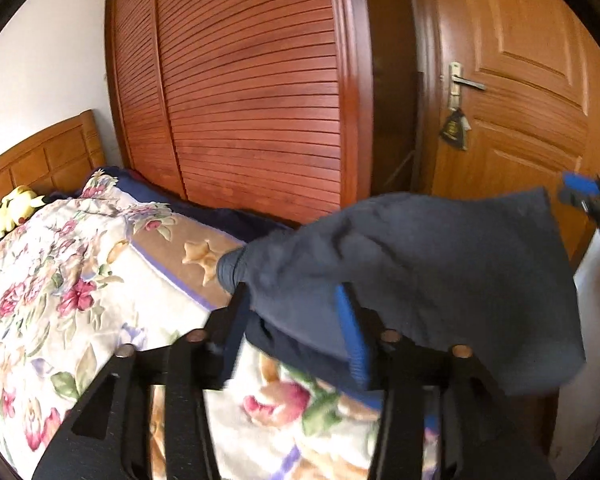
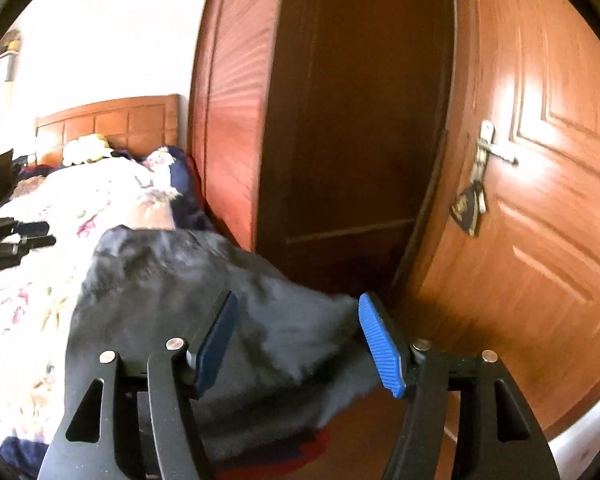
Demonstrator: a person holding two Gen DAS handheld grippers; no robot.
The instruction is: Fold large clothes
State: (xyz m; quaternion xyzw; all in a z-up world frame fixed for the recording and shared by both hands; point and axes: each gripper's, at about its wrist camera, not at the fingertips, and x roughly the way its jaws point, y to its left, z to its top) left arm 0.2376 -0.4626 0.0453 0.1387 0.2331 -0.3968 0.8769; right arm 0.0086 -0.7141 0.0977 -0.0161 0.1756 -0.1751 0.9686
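The dark grey garment (image 1: 412,264) lies between both grippers' parted jaws, over the floral quilt (image 1: 60,280). Left gripper (image 1: 296,320) and right gripper (image 2: 300,336) are released, pads off the cloth.

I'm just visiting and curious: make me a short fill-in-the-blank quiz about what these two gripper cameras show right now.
1. The dark grey garment lies on a bed covered by a blanket with a ____ print.
2. The plush toy by the headboard is coloured ____.
3. The pads on the right gripper are coloured ____.
4. The jaws of the left gripper stand ____.

Missing words: floral; yellow; blue; open
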